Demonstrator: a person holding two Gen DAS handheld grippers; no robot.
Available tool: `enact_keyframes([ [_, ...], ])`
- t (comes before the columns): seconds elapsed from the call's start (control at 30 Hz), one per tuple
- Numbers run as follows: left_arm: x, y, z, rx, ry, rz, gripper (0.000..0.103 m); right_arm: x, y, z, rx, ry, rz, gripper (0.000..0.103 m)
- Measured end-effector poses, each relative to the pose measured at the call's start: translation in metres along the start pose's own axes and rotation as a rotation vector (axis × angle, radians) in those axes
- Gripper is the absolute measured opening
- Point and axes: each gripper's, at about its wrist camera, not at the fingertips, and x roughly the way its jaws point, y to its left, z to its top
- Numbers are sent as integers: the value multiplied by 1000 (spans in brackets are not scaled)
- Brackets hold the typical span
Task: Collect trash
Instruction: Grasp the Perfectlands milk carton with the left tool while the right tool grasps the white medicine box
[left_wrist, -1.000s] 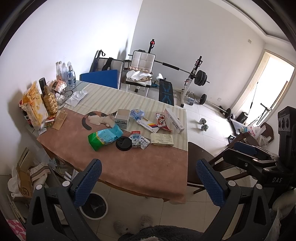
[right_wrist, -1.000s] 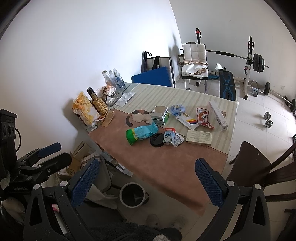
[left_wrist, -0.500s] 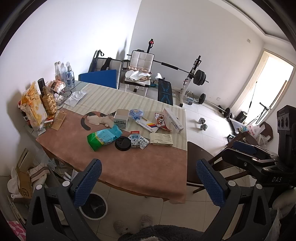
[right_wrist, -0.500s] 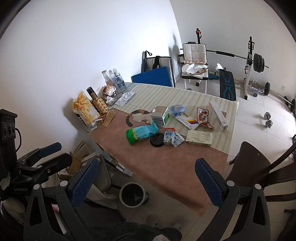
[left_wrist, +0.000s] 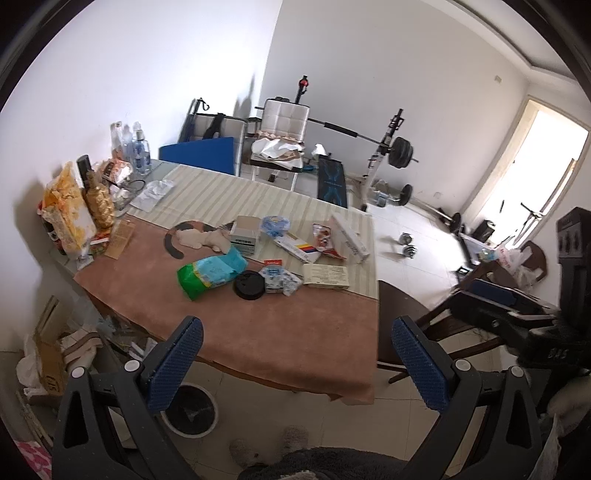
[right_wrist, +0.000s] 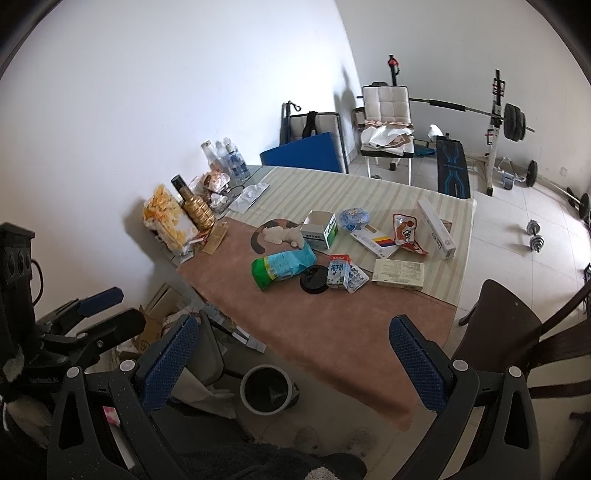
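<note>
While both claws gape, litter (left_wrist: 258, 254) lies well ahead.

"纯牛奶" on the small milk carton (right_wrist: 339, 275); other package print illegible.

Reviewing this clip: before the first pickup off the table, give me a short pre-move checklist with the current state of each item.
1. Left gripper open and empty: ok.
2. Right gripper open and empty: ok.
3. Trash in view on the table, such as the green bag and black lid: ok.
4. Trash bin on the floor beside the table, open: ok.
5. Either gripper within reach of the items: not ok, both hang short of the table edge.
</note>
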Motion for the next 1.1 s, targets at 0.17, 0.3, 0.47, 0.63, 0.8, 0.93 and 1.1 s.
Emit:
enact_keyframes([
  [0.17, 23, 0, 7, 11, 11, 240, 103, 22, -15, -10, 70, 18, -109, 103],
  [0.3, 67, 9, 6, 4, 68, 326, 103, 50, -32, -13, 91, 77, -195, 103],
  [0.47, 129, 11, -3, 41, 133, 381, 103, 106, -60, -9, 6, 172, -326, 103],
  [0.63, 214, 14, 5, 30, 218, 426, 103, 204, -107, 6, -138, 340, -399, 103],
  [0.8, 311, 14, 11, -30, 351, 479, 103, 319, -156, 24, -304, 533, -421, 103],
  [0.93, 374, 14, 12, -53, 446, 511, 103, 406, -186, 31, -514, 691, -420, 103],
  [1.1, 438, 20, 14, -101, 538, 553, 103, 490, -202, 26, -759, 839, -384, 103],
])
